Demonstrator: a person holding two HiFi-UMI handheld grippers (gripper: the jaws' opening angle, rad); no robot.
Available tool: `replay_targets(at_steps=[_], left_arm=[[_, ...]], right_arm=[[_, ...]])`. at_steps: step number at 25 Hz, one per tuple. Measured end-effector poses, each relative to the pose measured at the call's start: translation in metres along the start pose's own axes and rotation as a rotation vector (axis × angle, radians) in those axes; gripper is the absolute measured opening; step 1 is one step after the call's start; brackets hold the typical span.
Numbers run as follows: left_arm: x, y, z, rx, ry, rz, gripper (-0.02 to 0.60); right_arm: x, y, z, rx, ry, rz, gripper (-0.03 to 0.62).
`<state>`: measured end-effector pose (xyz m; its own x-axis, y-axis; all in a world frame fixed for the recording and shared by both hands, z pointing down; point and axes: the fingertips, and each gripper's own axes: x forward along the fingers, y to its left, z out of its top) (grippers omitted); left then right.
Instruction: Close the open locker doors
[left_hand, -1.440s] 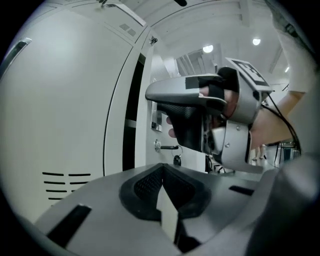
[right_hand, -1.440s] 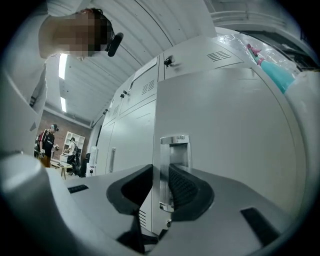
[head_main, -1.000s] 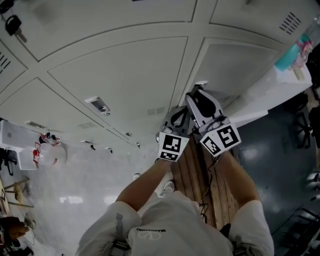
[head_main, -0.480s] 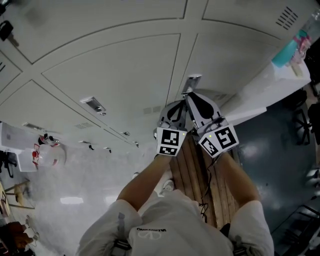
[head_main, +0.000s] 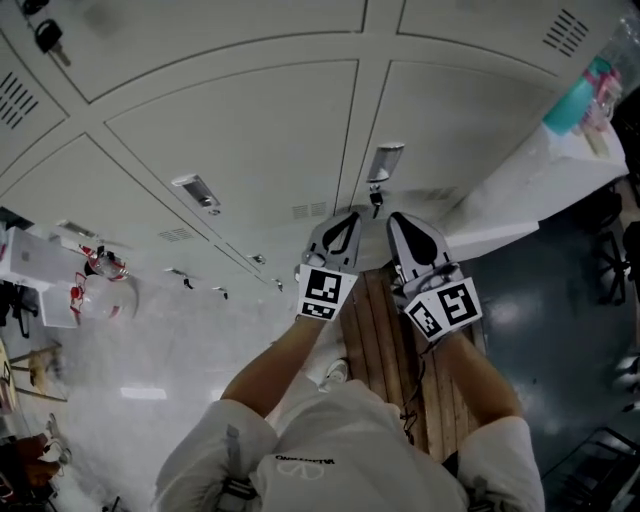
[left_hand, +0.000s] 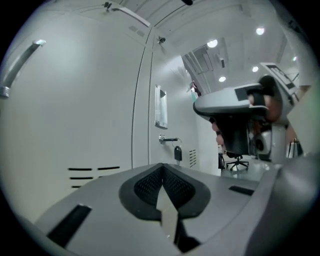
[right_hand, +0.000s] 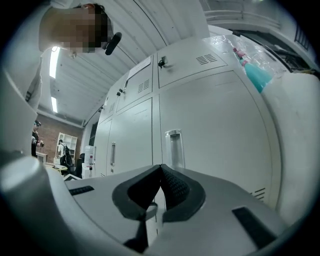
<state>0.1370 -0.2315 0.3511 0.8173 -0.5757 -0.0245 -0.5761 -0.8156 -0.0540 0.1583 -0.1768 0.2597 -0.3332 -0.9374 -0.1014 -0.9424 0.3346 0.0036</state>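
Both grippers face the pale grey metal locker doors (head_main: 230, 130), which lie flush in their frames just ahead. The left gripper (head_main: 343, 218) has its jaws pressed together and holds nothing. The right gripper (head_main: 400, 220) (it is beside the left one, below a recessed silver handle (head_main: 385, 160)) has just been closing its jaws, also on nothing.

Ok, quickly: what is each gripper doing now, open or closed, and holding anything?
Left gripper: closed, holding nothing.
Right gripper: has just closed, holding nothing.
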Motion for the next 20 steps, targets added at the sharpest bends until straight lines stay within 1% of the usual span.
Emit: replay_targets(at_steps=[2, 4, 8, 11, 14, 17, 20], left_arm=[[-0.037, 0.001, -0.002, 0.016, 0.008, 0.014, 0.003], [-0.082, 0.007, -0.001, -0.002, 0.014, 0.052, 0.003], [-0.175, 0.03, 0.024, -0.068, -0.019, 0.18, 0.003], [-0.236, 0.051, 0.043, -0.068, -0.023, 0.277, 0.003], [-0.285, 0.072, 0.065, -0.067, -0.052, 0.349, 0.003], [-0.322, 0.092, 0.074, -0.064, -0.072, 0.414, 0.003], [-0.348, 0.11, 0.078, -0.062, -0.086, 0.446, 0.003]], right_arm=[[-0.011, 0.002, -0.004, 0.008, 0.007, -0.01, 0.009], [-0.021, 0.007, -0.01, -0.005, 0.021, -0.015, 0.009], [-0.036, 0.025, -0.016, 0.011, 0.039, 0.008, 0.009], [-0.043, 0.043, -0.012, 0.033, 0.038, 0.029, 0.009], [-0.049, 0.06, 0.001, 0.061, 0.019, 0.027, 0.009], [-0.051, 0.079, 0.017, 0.077, 0.004, 0.024, 0.009], [-0.054, 0.103, 0.03, 0.069, -0.013, 0.024, 0.009]])
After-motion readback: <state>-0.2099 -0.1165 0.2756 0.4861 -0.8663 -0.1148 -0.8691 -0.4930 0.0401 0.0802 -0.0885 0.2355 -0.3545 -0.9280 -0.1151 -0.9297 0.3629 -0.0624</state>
